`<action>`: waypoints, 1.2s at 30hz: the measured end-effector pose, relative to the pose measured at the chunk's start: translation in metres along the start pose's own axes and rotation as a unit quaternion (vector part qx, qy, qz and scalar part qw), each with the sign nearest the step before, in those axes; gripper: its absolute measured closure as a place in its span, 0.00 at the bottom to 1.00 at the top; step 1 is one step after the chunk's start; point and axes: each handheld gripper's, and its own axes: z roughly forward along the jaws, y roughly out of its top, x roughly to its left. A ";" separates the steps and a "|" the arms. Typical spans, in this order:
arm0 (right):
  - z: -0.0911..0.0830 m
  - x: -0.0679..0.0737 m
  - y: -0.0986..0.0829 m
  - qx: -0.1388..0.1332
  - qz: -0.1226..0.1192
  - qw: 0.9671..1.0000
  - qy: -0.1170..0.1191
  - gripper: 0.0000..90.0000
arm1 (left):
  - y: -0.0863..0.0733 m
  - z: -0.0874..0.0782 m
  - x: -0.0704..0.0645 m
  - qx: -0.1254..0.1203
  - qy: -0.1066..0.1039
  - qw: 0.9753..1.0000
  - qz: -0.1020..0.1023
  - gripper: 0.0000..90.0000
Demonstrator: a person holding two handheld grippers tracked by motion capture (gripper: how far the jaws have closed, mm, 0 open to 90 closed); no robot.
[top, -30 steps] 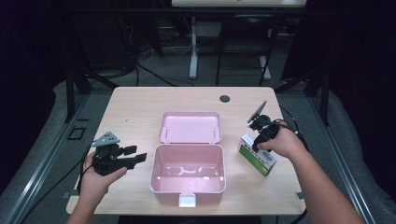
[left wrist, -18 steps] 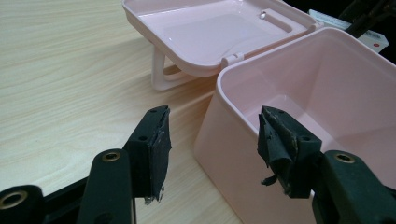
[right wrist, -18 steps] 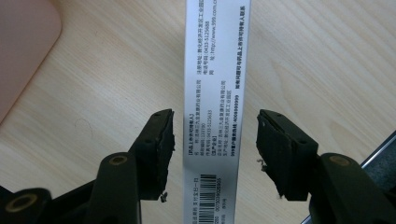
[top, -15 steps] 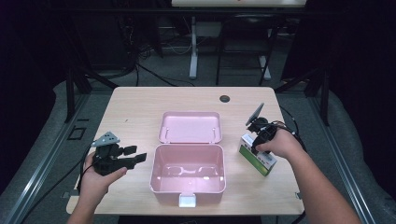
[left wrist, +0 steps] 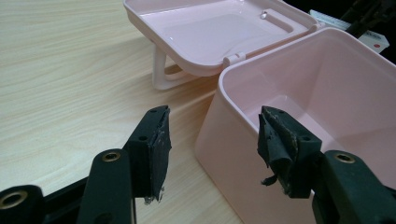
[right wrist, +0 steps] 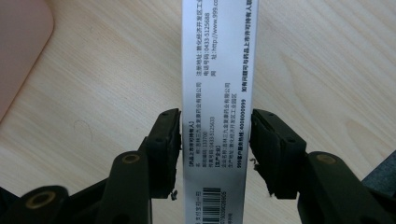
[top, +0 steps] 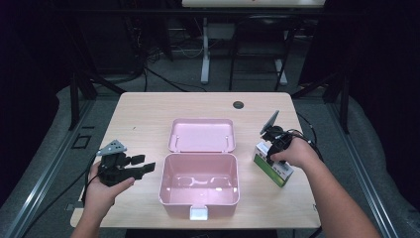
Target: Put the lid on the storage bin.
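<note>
At the left of the surface [top: 148, 109], in a hand: left gripper [top: 136, 166] released, jaws wide apart with nothing between them, low and just beside the left wall of the box [top: 198, 210]; in the left gripper view [left wrist: 212, 140], one pad close to that wall's outer face, not clearly touching. Could nudge or skid the light plastic box sideways with any small drift toward it, throwing off the aim for the drop. At the middle: box open and bare inside, lid [top: 202, 135] laid back behind it on its handle. Could catch a corner on the near-right rim or on the lid's edge if brought across too low or tilted. At the right: carton [top: 272, 166], green and white, on the surface just beside the box's right wall, with the right gripper [top: 270, 148] clenched on it from above; in the right gripper view [right wrist: 215, 140], pads pressed to the two long edges of the printed face [right wrist: 217, 56], near one end rather than the middle. Likely to swing or droop about the pads on lifting, given that off-centre hold. Might slide out on smooth card under too light a squeeze, or buckle under too hard a one.
</note>
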 end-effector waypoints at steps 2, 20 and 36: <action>0.001 0.000 0.001 0.006 0.002 1.000 0.002 0.60 | 0.000 0.000 0.000 -0.004 0.001 1.000 -0.001 0.49; 0.013 0.000 0.003 0.022 0.001 1.000 0.004 0.68 | -0.001 0.001 0.002 -0.002 0.001 1.000 0.000 0.49; 0.011 -0.001 0.002 0.017 0.007 1.000 0.008 0.68 | -0.001 0.001 0.002 -0.001 0.001 1.000 0.001 0.49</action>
